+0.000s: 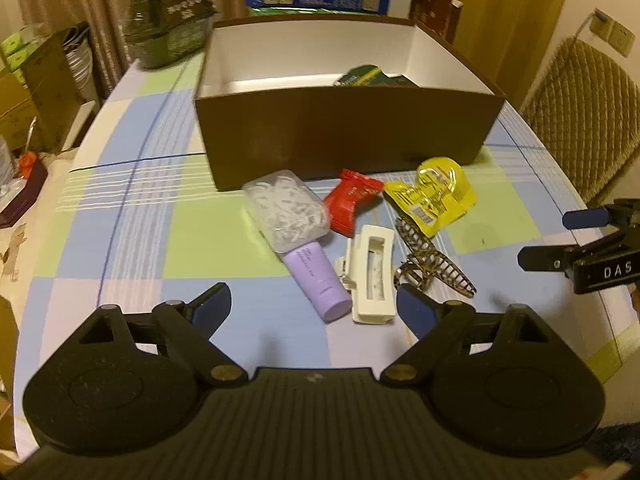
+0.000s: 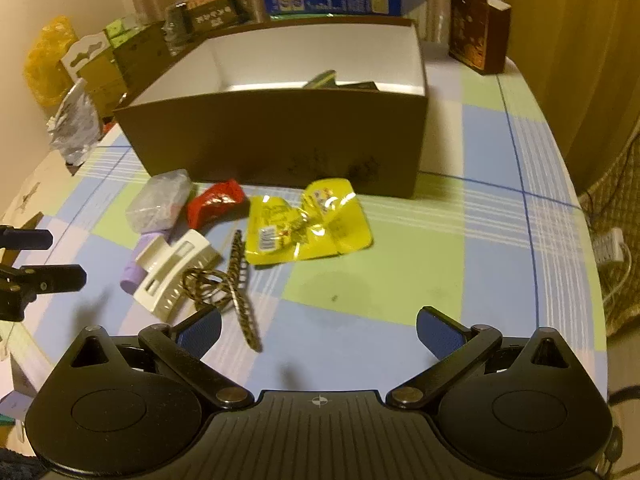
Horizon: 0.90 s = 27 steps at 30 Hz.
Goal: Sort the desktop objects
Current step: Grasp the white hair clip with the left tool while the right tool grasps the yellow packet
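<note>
Purple tube (image 1: 316,280) lies flat just in front of the brown box (image 1: 344,136), its long axis running from under the clear packet (image 1: 286,210) toward the camera, cap end nearest. Inside the box sit dark green packets (image 1: 368,76). Left gripper (image 1: 316,308) and right gripper (image 2: 318,330) both hang spread, holding nothing.

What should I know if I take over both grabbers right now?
Left gripper: open, empty, above the purple tube and white clip.
Right gripper: open, empty, near the striped clip.
Still on the table before the box: clear bag, red packet, yellow packet.
Done: some dark packets lie in the box.
Left: all six.
</note>
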Tool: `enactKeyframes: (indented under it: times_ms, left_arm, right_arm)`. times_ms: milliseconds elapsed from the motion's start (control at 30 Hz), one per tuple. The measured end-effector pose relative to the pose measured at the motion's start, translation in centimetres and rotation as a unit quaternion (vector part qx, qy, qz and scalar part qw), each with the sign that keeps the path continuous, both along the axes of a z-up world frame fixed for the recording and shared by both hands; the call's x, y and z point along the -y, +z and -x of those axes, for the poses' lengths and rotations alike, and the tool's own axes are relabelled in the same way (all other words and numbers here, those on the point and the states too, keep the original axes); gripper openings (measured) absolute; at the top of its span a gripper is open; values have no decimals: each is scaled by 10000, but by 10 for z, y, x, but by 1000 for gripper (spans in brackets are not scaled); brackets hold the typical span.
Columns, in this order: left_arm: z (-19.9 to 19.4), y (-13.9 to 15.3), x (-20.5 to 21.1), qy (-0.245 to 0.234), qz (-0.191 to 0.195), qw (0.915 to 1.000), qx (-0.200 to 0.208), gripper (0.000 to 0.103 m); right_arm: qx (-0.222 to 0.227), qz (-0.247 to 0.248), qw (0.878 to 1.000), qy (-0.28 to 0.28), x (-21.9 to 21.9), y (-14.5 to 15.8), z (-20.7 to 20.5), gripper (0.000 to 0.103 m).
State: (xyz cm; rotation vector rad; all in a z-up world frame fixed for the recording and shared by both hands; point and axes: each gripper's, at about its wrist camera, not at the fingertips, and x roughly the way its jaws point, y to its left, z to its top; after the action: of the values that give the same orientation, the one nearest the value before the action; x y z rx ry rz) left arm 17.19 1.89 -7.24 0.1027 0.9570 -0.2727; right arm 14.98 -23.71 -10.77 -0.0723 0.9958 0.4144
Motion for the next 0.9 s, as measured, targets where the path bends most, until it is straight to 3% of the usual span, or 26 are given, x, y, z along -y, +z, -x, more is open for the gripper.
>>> enactKeyframes:
  times_ms: [200,467,600,667,900]
  left_arm:
    - [-11,-16,18,-436,-142,9989,-32,80]
    - [-31,-38,45,-1125,-437,9926,-107,61]
    - [-42,-48,53,-1311,-580,9896,-143,58]
    - [-48,-52,56,-1387,-622,9881,-217,51]
    - [-56,-66,70,-1639,-764,9827,-404,46]
  right_arm:
    - [-125,27,9996,-250,11,-7,-1,101]
    - [-243,-2,9980,-583,27,-13,-5,101]
    - [-309,-6,9968,-738,35,-17,-8,101]
    - [-342,-4,9961,-808,38,-20,-9,101]
    - [-425,-21,9944,-972,45,-25,-14,101]
